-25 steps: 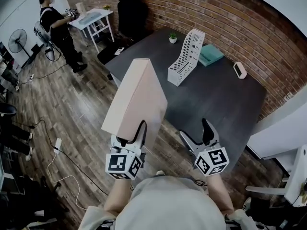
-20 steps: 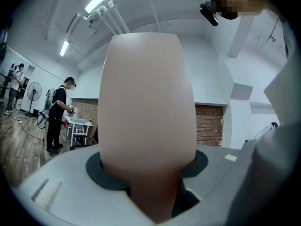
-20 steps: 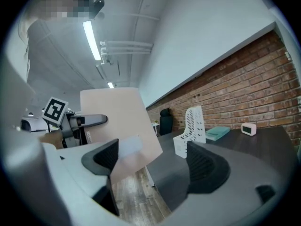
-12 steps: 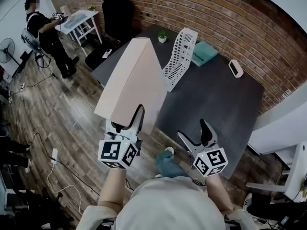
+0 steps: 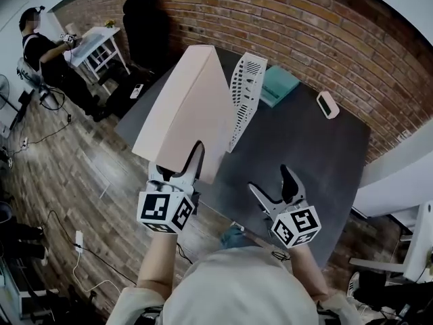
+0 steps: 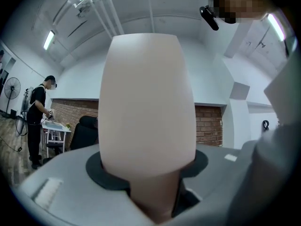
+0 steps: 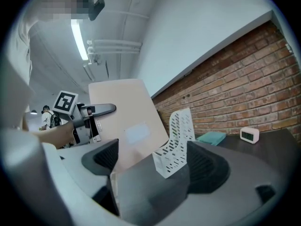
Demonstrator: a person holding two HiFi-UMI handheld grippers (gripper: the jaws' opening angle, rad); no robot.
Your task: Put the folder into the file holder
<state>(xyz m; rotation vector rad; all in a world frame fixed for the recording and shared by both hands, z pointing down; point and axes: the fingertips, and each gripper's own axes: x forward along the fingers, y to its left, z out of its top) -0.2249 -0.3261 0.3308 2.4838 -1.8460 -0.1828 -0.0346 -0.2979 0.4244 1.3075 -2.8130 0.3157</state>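
Note:
A thick beige folder stands upright in the air, with my left gripper shut on its lower edge. In the left gripper view the folder fills the middle, wedged between the jaws. The white perforated file holder stands on the dark table, just right of and behind the folder's top edge. My right gripper hovers open over the table's near edge with nothing between its fingers. From the right gripper view, the folder is at the left of the file holder.
A teal book and a small white clock lie on the table behind the file holder, near the brick wall. A black chair stands at the table's far left. A person works at a white side table at the far left.
I have come closer to the table. The folder in my left gripper has moved forward and now overlaps the file holder's left side. The right gripper stays open and empty.

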